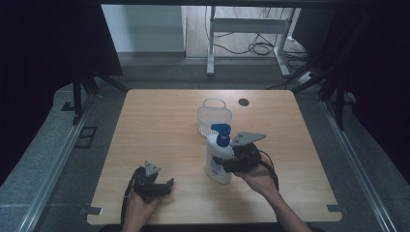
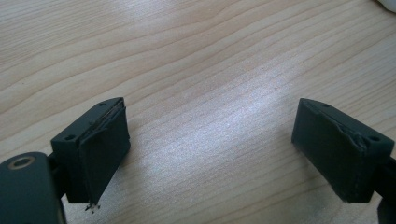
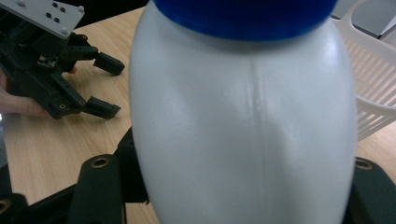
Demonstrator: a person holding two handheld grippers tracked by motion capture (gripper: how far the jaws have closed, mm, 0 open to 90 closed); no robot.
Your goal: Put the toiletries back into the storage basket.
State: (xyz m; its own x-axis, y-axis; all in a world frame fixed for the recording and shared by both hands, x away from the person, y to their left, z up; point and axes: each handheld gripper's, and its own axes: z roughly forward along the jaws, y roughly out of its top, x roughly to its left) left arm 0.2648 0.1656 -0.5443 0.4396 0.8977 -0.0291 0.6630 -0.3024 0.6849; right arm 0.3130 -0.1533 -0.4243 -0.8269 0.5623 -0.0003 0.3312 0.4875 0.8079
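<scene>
Right gripper [image 1: 223,163] clamped around upright white bottle [image 1: 217,162], basket [image 1: 214,117] just beyond; left gripper [image 1: 167,186] gaping wide, empty, farther off.

The white plastic basket [image 1: 214,116] stands just behind the white bottle with blue cap [image 1: 218,157], blocking that side. The wooden bench [image 1: 159,130] is free to the left and near the far edge.

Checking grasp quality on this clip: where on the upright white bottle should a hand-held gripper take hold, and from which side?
Grip the white bottle across its broad lower body, coming level from the person's right, where the right hand-held gripper already straddles it. The body is widest there; the blue pump top is narrow and would tip it.
</scene>
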